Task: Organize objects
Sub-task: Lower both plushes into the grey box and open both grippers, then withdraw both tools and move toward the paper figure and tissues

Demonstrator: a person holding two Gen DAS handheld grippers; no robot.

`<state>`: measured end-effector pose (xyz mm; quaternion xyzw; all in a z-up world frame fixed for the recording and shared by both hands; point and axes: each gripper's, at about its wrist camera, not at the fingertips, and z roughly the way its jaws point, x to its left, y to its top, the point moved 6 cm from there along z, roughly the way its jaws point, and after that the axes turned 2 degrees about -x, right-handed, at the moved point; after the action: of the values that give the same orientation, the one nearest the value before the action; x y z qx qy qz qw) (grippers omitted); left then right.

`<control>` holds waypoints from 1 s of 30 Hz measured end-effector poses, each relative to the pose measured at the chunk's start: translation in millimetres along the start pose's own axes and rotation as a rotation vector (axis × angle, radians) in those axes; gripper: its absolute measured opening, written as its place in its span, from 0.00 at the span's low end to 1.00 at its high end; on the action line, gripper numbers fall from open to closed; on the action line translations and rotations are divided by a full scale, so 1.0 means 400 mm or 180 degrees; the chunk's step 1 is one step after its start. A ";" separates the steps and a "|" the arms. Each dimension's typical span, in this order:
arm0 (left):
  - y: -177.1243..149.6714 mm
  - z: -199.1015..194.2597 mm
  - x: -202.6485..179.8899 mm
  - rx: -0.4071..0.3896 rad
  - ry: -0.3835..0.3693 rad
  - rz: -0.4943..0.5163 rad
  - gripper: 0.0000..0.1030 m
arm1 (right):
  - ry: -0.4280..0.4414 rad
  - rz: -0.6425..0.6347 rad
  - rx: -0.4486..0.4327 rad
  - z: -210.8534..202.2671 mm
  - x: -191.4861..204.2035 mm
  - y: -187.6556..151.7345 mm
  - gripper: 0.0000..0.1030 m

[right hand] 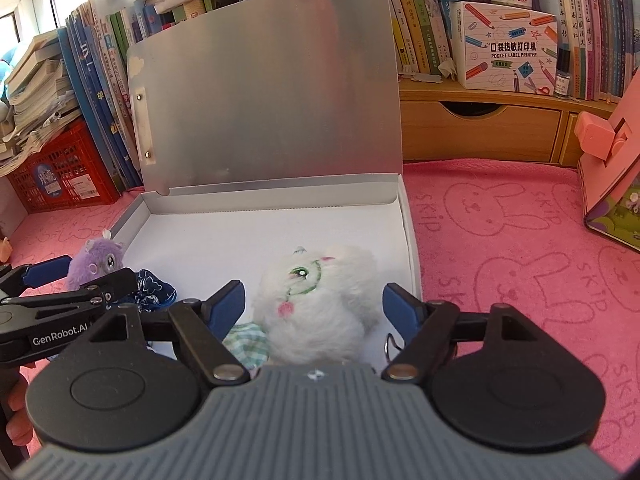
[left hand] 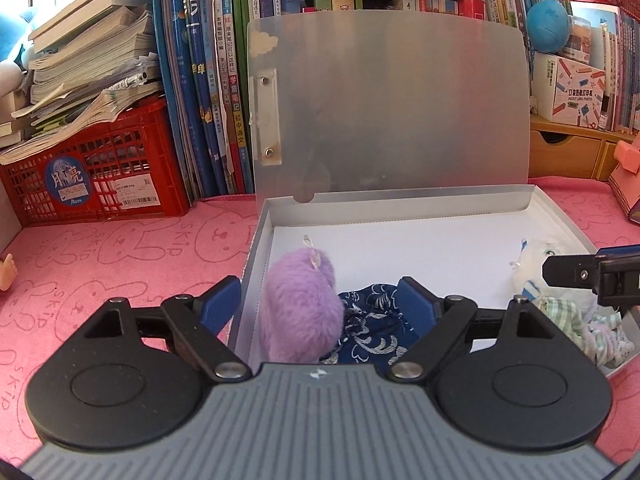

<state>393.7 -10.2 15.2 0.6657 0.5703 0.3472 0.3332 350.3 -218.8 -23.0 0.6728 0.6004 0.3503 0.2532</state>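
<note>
- Packing step, by my judgement: soft toys are being gathered into the open file box (left hand: pixel 400 212), which lies on the pink bunny-print counter (left hand: pixel 120 264) with its silver lid (left hand: pixel 392 104) standing upright at the box's far edge.
- Left gripper (left hand: pixel 320 300) hovers over the box's near-left corner, its blue fingers (left hand: pixel 222 298) spread wide and holding nothing; the purple plush keychain (left hand: pixel 300 304) stands between them, inside the box against its left wall, with no pad visibly touching it.
- Right gripper (right hand: pixel 314 300) hovers over the box's near-right part, fingers (right hand: pixel 230 300) likewise apart and empty, with the white plush keychain (right hand: pixel 320 300) lying between them on the box floor.
- Dark blue patterned pouch (left hand: pixel 372 328) lies in the box just beside the purple plush, toward the box's middle.
- Green checked cloth piece (right hand: pixel 246 342) sits at the box's near edge, touching the white plush.
- Count inside the box: one purple plush, one white plush, one blue pouch, one checked cloth piece; a metal ring (right hand: pixel 390 346) shows near the white plush.
- Count of tools: two grippers, both open.
- Next move, I judge, calls for both grippers to back clear of the box and then for the lid to be tipped forward, provided no toy overhangs the rim.
- Outside the box, a small doll's hand (left hand: pixel 7 272) shows far to the left, perhaps one more thing to put away.
</note>
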 end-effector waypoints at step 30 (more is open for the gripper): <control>-0.233 -0.555 -0.071 -0.0462 -0.0322 0.0173 0.93 | 0.0373 -0.0613 -0.0641 -0.479 0.077 -0.250 0.89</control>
<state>154.5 -15.9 53.7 0.6717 0.5079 0.3624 0.3994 139.8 -188.6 26.1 0.5617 0.6378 0.4214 0.3163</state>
